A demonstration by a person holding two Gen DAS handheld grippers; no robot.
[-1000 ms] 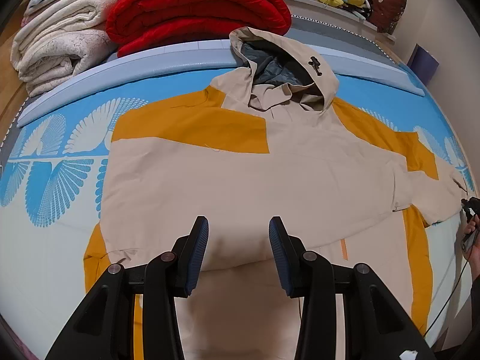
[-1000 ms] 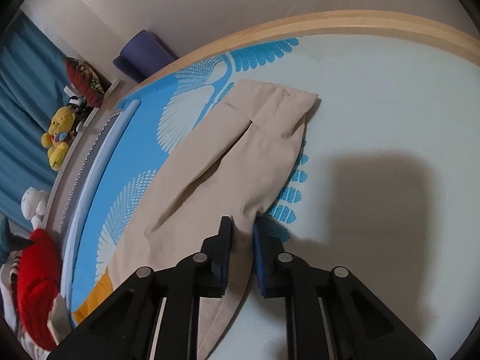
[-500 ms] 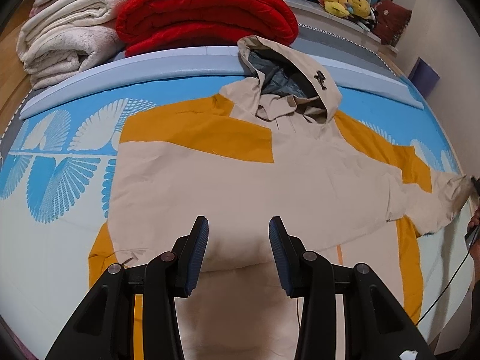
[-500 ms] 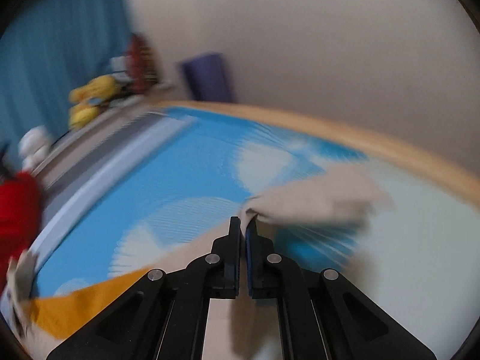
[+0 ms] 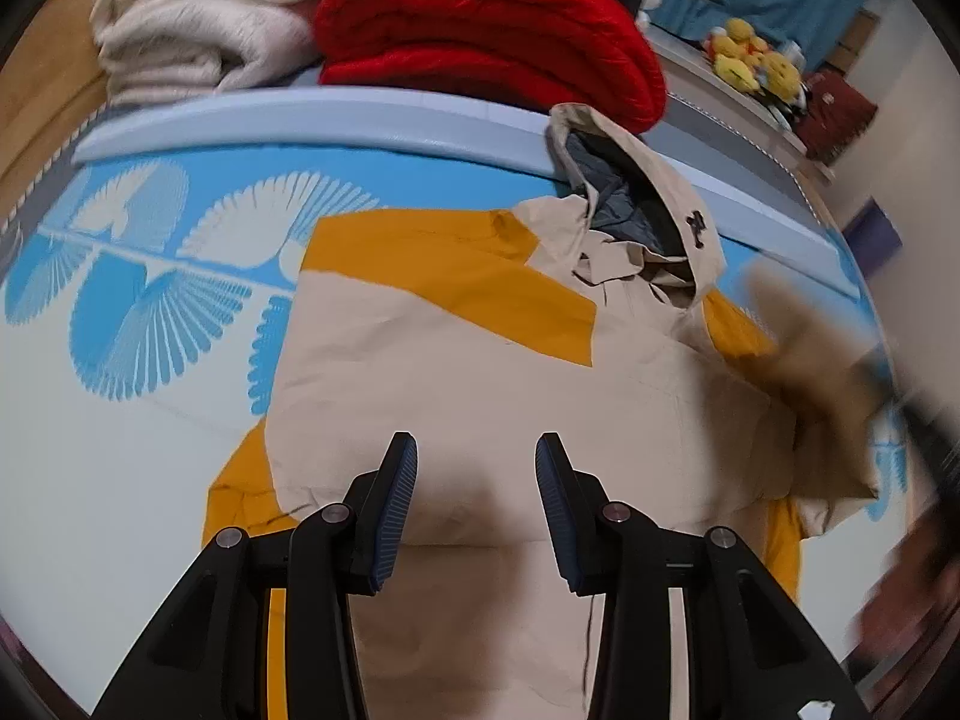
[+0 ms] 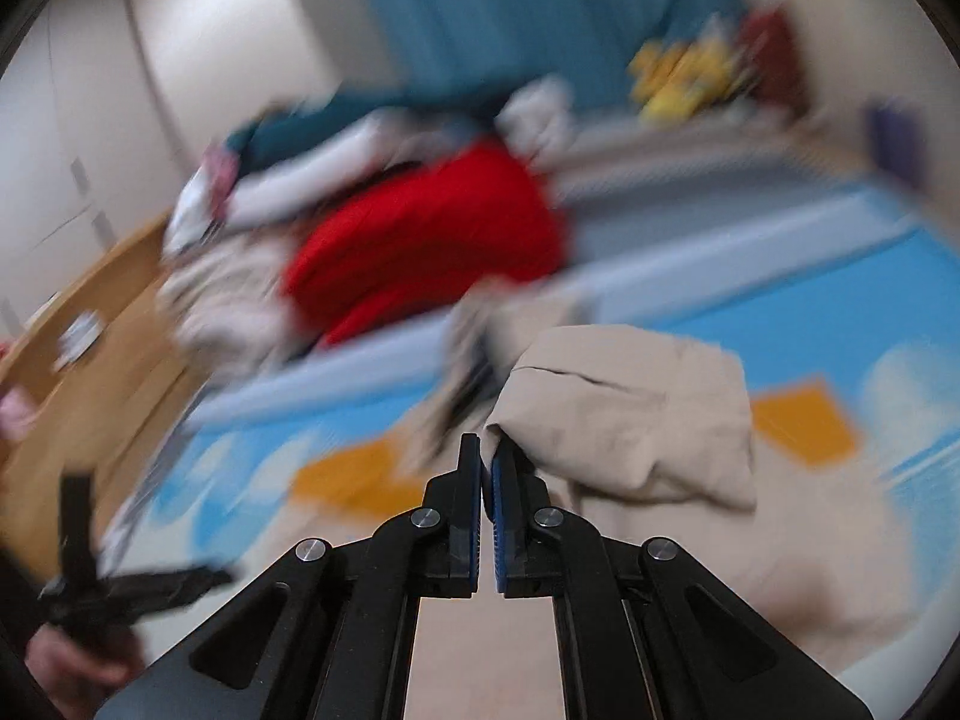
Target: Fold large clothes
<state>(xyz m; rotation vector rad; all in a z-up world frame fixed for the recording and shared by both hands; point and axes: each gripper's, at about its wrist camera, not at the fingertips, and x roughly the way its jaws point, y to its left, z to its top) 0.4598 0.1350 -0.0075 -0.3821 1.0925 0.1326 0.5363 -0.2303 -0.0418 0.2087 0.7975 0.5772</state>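
Note:
A beige and mustard hooded jacket (image 5: 480, 372) lies spread on a blue and white mat, hood toward the far edge. My left gripper (image 5: 475, 450) hovers over the jacket's lower body, jaws apart with nothing between them. My right gripper (image 6: 487, 450) is shut on the beige sleeve (image 6: 630, 414), which hangs folded over just past its fingertips. In the left wrist view the lifted sleeve (image 5: 816, 360) shows as a blur at the right, above the jacket's shoulder. The right wrist view is heavily blurred; at its lower left the left gripper (image 6: 90, 588) shows in a person's hand.
A folded red blanket (image 5: 492, 42) and cream blankets (image 5: 198, 18) are stacked behind the mat's pale blue raised edge (image 5: 360, 120). Yellow plush toys (image 5: 750, 60) sit at the far right by a teal curtain. Wooden floor (image 5: 42, 90) lies at the left.
My right gripper has closed on the sleeve's end, lifted it off the mat and swung it in over the jacket while rolling. The left gripper drifted slightly, still open.

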